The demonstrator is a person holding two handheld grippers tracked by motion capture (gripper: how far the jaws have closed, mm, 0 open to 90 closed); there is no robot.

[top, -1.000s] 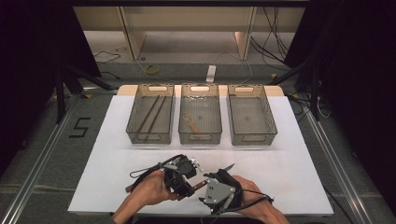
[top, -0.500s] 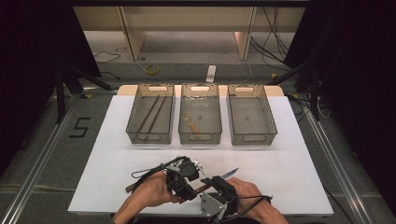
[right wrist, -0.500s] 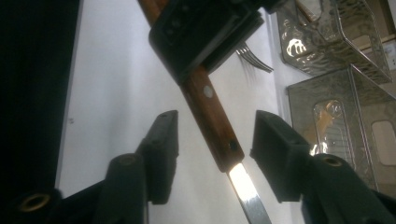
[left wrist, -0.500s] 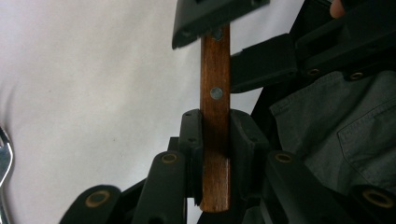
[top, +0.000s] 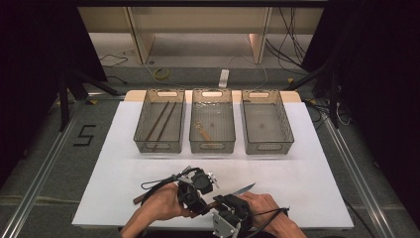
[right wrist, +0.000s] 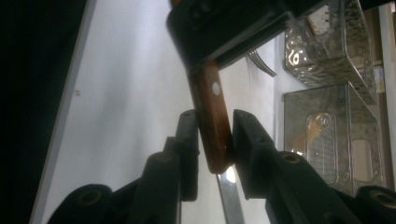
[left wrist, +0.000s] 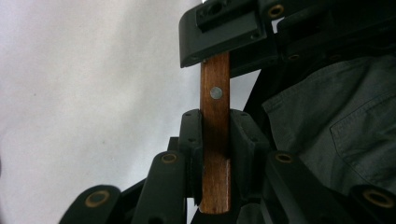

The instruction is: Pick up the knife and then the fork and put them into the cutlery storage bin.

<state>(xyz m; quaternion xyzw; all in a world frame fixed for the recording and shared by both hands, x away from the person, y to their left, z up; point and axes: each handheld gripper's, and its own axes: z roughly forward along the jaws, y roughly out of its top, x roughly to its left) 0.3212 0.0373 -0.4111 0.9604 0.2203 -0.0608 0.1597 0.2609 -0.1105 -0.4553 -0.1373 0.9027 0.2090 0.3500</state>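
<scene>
A knife with a brown wooden handle (left wrist: 215, 140) and a steel blade (top: 241, 189) hangs just above the white mat near the table's front edge. My left gripper (left wrist: 215, 135) is shut on the handle, which runs up between its jaws. My right gripper (right wrist: 214, 140) is shut on the same handle close to the blade (right wrist: 229, 198), and the handle (right wrist: 211, 107) sits tilted between its jaws. From above, the left gripper (top: 200, 204) and the right gripper (top: 223, 204) meet head-on, and the blade tip points right and away.
Three clear trays stand in a row at mid-table: the left tray (top: 141, 124) holds long brown sticks, the middle tray (top: 194, 124) a small utensil, the right tray (top: 287, 124) looks bare. A brown handle (top: 138, 199) pokes out beside the left hand. Fork tines (right wrist: 259, 63) lie on the mat.
The right hand has drawn back toward the front edge and turned. Both grippers now sit together on the knife handle, and the blade points farther right.
</scene>
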